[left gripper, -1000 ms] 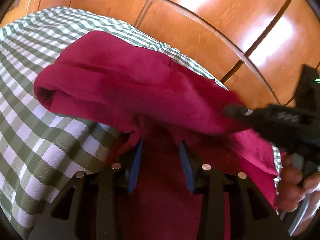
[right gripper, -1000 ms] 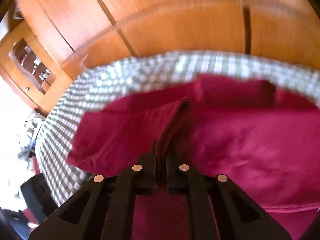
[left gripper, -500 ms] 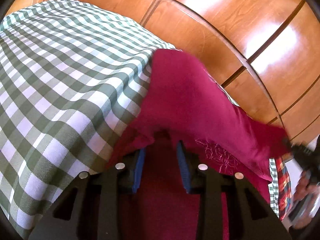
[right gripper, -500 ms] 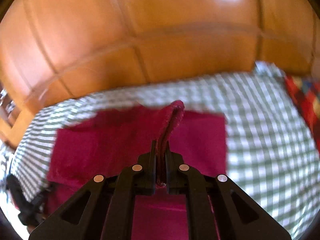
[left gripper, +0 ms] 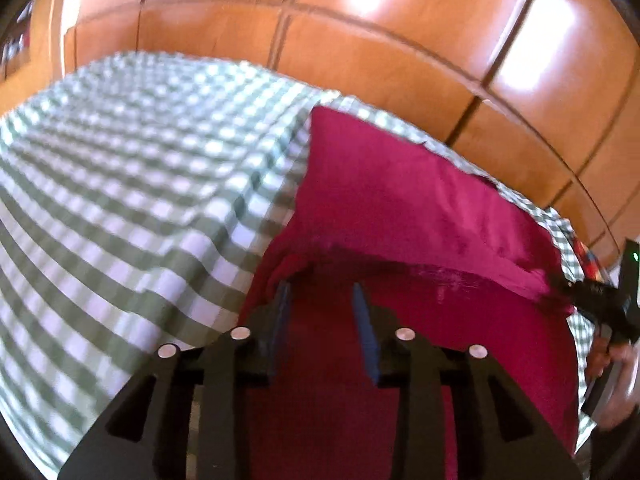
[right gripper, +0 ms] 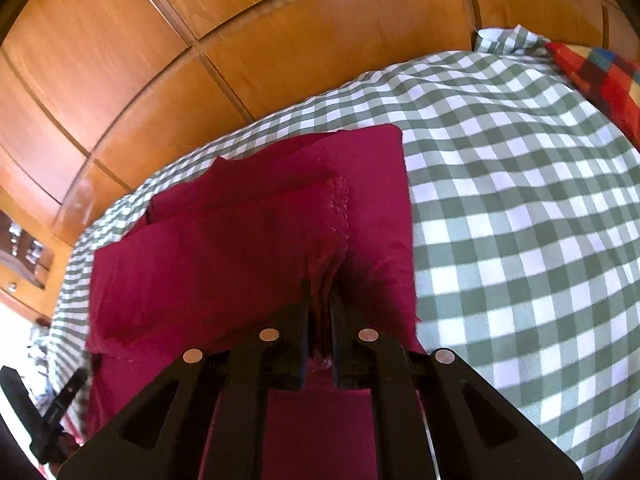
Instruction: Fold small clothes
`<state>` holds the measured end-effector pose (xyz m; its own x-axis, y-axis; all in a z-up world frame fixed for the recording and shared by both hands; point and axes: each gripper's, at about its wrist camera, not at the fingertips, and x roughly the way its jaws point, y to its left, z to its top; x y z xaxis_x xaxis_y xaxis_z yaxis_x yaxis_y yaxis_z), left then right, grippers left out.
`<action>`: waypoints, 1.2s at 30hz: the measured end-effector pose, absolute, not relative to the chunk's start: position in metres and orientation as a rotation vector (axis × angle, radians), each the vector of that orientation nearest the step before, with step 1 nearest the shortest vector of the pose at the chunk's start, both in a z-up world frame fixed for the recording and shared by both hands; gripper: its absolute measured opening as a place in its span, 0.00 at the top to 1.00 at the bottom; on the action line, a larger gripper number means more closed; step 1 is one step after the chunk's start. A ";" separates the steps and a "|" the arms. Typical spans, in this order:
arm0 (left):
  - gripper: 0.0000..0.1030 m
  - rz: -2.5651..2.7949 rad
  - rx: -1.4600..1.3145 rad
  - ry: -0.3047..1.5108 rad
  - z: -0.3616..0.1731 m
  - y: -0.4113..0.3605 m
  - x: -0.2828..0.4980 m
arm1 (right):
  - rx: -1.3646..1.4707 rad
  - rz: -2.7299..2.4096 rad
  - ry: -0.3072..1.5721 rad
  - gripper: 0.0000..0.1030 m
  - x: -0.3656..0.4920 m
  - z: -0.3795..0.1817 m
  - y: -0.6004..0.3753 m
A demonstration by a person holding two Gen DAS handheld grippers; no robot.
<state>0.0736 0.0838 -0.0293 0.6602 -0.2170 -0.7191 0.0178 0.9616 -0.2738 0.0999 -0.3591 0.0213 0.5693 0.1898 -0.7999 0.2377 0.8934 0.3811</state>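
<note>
While the magenta garment (right gripper: 248,256) lies spread across the green-and-white checked cloth (right gripper: 520,208) covering the worktop, both tools are right on top of it. Right hand-held gripper (right gripper: 320,296) has its two black fingers pressed together on a bunched-up fold of the fabric, so it's clamped on the garment near the edge with the little scalloped stitched trim (right gripper: 340,204). You can see the pinched cloth rising up between the fingers, and the layer it holds sits lifted over a flatter layer underneath. From that view the garment looks doubled over, with a squared corner pointing toward the wooden paneling (right gripper: 160,60) at the back.

Left hand-held gripper (left gripper: 322,306) is a different story: its blue-padded fingers (left gripper: 366,332) stand clearly apart, with red fabric showing in the gap below them, and nothing pinched between the pads. It sits low over the near part of the garment (left gripper: 420,216), just under a raised fold edge that runs off to the right. At the far right of the left wrist view you can make out the other black tool (left gripper: 600,300) gripping that same fold, plus a bit of the person's hand (left gripper: 612,364) behind it.

Left wrist view is pretty blurry on the checked cloth (left gripper: 120,200). Over in the right wrist view there's also a bright multicolored checked fabric (right gripper: 600,76) in the top right corner, well apart from the garment.
</note>
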 end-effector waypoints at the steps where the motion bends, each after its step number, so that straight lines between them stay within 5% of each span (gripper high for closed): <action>1: 0.65 -0.140 -0.240 0.815 -0.021 0.083 0.070 | 0.480 -0.030 0.970 0.92 0.096 0.025 -0.359; 3: 0.57 -0.143 -0.241 0.773 -0.008 0.084 0.069 | 0.476 -0.042 0.949 0.92 0.087 0.035 -0.360; 10: 0.52 -0.167 -0.217 0.748 0.002 0.061 0.102 | 0.394 0.005 0.912 0.92 0.094 0.058 -0.329; 11: 0.50 -0.169 -0.202 0.748 0.001 0.055 0.106 | 0.366 0.007 0.925 0.87 0.099 0.054 -0.321; 13: 0.47 -0.177 -0.152 0.772 -0.006 0.042 0.118 | 0.298 -0.011 0.968 0.47 0.105 0.036 -0.306; 21: 0.48 -0.162 -0.086 0.866 -0.040 0.038 0.122 | 0.108 -0.032 0.882 0.46 0.080 0.009 -0.286; 28: 0.48 -0.158 -0.389 0.811 -0.010 0.103 0.145 | 0.126 -0.031 0.865 0.45 0.079 0.008 -0.287; 36: 0.49 -0.261 -0.555 0.945 -0.038 0.122 0.229 | 0.139 -0.031 0.860 0.45 0.079 0.007 -0.288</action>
<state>0.2288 0.1217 -0.0384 0.5685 -0.4447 -0.6922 -0.0263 0.8311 -0.5556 0.0789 -0.2879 0.0072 0.6522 0.0290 -0.7575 0.0830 0.9905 0.1094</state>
